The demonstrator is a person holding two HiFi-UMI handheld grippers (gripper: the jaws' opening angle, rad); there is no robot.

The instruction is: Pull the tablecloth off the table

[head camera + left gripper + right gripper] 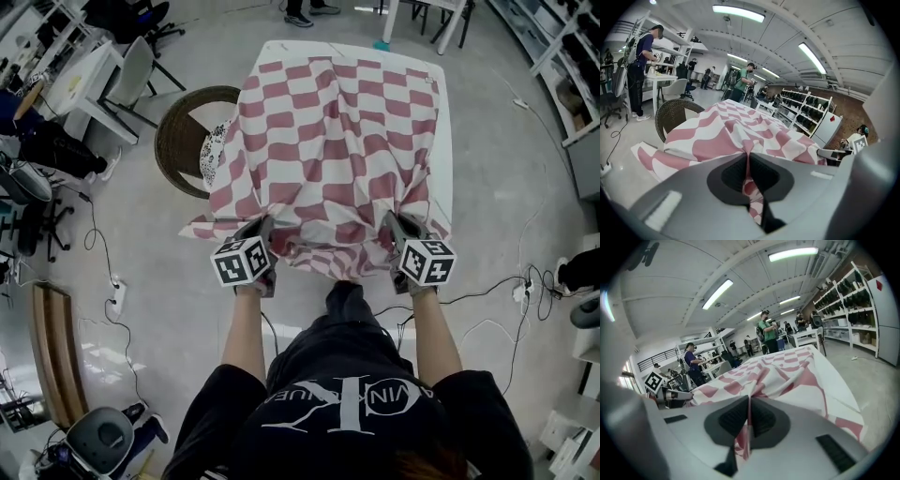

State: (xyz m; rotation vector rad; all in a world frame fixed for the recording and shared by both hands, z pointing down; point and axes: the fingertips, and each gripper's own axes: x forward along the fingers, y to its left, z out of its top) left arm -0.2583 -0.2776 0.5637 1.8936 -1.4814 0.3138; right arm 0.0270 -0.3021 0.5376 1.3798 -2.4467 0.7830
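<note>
- The white table (444, 122) showed bare strips along its far and right edges. A round wicker chair (174, 141) crowded its left edge, and open grey floor (506, 197) lay to the right.
- The red-and-white checked tablecloth (333, 141), soft and rumpled, covered most of the top and bunched at the near edge.
- The left gripper (265, 228) and right gripper (393, 225) each clamped its near hem.

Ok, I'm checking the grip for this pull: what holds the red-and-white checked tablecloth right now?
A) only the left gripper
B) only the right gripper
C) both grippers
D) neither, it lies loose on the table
C: the left gripper and the right gripper each have their jaws closed on a fold of the tablecloth, as both gripper views show.
</note>
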